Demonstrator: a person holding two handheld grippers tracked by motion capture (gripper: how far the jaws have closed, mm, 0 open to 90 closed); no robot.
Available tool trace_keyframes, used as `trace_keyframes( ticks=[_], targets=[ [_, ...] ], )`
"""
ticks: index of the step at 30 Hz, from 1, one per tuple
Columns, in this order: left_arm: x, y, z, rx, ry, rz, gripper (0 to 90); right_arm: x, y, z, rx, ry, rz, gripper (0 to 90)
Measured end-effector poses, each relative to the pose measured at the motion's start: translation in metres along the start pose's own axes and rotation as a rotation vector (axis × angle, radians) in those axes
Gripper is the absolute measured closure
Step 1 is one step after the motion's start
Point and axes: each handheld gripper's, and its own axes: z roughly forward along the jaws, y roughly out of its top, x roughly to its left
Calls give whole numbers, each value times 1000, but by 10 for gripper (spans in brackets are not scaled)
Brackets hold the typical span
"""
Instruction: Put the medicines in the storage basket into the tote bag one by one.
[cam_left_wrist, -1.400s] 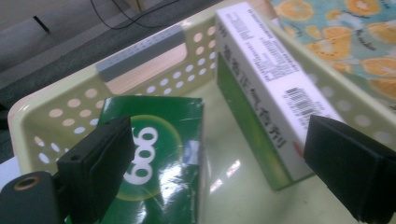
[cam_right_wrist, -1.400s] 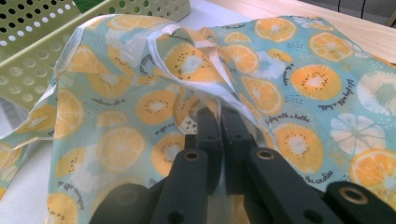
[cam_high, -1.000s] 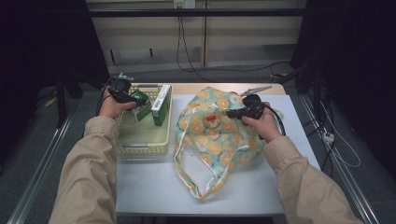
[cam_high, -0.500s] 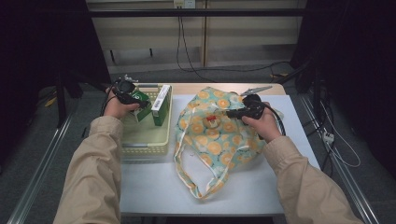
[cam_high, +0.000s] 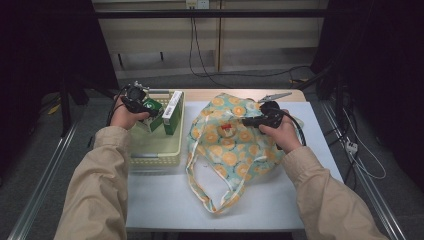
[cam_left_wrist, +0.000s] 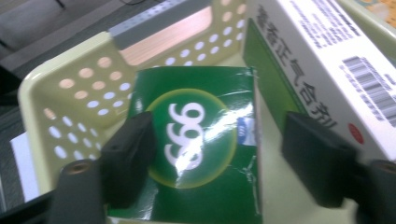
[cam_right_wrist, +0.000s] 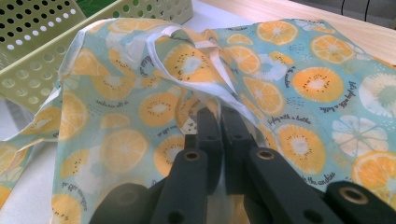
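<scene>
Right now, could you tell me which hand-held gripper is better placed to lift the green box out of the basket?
Left. The left hand-held gripper straddles the green box in the basket, its jaws just closing in. The right hand-held gripper is clamped on the fruit-print bag.

A white table top (cam_high: 300, 200) is set over a wooden board (cam_high: 235, 94), whose far edge is left uncovered. Behind it a pale panelled wall (cam_high: 260, 37) is seen, crossed by a dark rail (cam_high: 210, 14), and black cables (cam_high: 192, 45) are hung down it from a socket (cam_high: 196, 4) to the grey floor (cam_high: 250, 77). Dark curtains (cam_high: 45, 45) are hung at both sides, and metal rails (cam_high: 45, 185) are laid along the floor beside the table.
</scene>
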Motion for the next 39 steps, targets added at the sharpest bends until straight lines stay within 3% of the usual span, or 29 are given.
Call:
trace_keyframes(
  ticks=[3, 6, 16, 19, 21, 28, 31, 33, 34, 39],
  targets=[
    [7, 0, -2, -37, 34, -17, 100, 0, 1, -1, -5, -2, -3, 885],
    [12, -2, 1, -21, 47, -24, 74, 0, 2, -2, -6, -2, 1, 885],
    [13, -4, 15, -41, -41, -68, 62, -2, 1, -1, -5, -1, 6, 885],
    [9, -2, 14, -28, -41, -46, 69, -2, 0, -2, -4, -2, 9, 885],
    [7, -1, 12, -39, -66, -52, 69, -3, 0, -2, -5, -2, 9, 885],
    [-1, -4, 20, 52, -40, -29, 38, -1, 0, -2, -6, 2, 7, 885],
    [-2, -6, 23, 70, -28, -44, 37, 0, 0, -1, -3, 3, 6, 885],
    [-2, -7, 22, 96, -19, -33, 85, -1, 0, -1, -6, 4, 5, 885],
    [-2, -7, 22, 92, -25, -49, 127, -1, 0, -2, -5, 1, 5, 885],
    [0, -7, 13, 107, -12, -89, 158, -2, 0, -4, -11, -3, 7, 885]
  ],
)
